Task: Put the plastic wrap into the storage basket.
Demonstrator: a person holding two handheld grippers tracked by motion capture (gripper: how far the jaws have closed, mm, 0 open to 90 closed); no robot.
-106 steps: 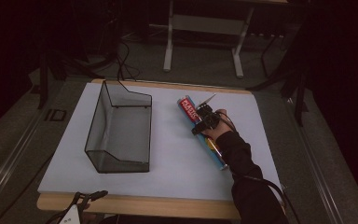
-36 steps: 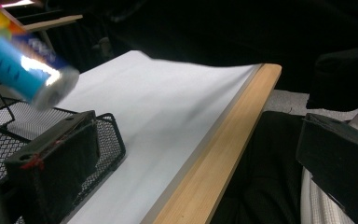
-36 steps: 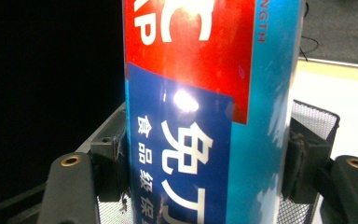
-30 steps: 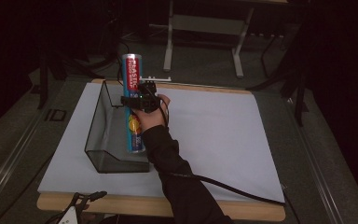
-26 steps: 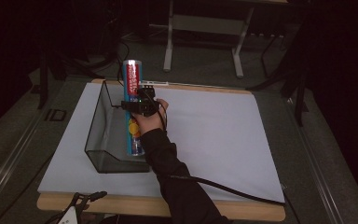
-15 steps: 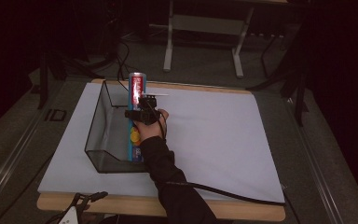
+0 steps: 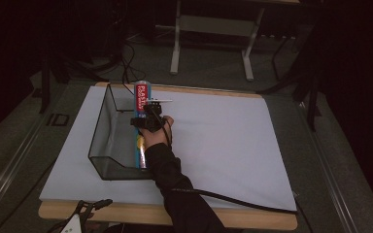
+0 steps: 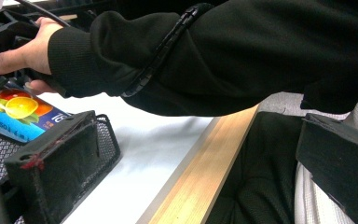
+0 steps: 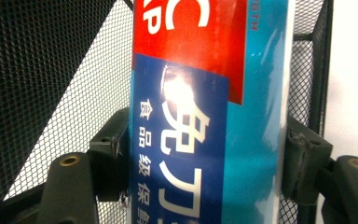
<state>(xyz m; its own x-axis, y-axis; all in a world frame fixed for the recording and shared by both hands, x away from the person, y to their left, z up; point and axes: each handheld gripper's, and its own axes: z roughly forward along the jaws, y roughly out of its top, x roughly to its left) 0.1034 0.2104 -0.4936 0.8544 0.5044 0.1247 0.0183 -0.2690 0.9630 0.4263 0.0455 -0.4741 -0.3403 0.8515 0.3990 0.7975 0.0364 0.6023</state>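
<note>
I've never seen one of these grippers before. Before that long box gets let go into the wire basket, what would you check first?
1. Right gripper clamps the box on both sides: ok.
2. Box is above the mesh basket, not outside it: ok.
3. Box's lower end resting on the basket floor: cannot tell.
4. Basket stands flat on the white mat: ok.
5. Left gripper stays out of the way near the table edge: ok.
</note>
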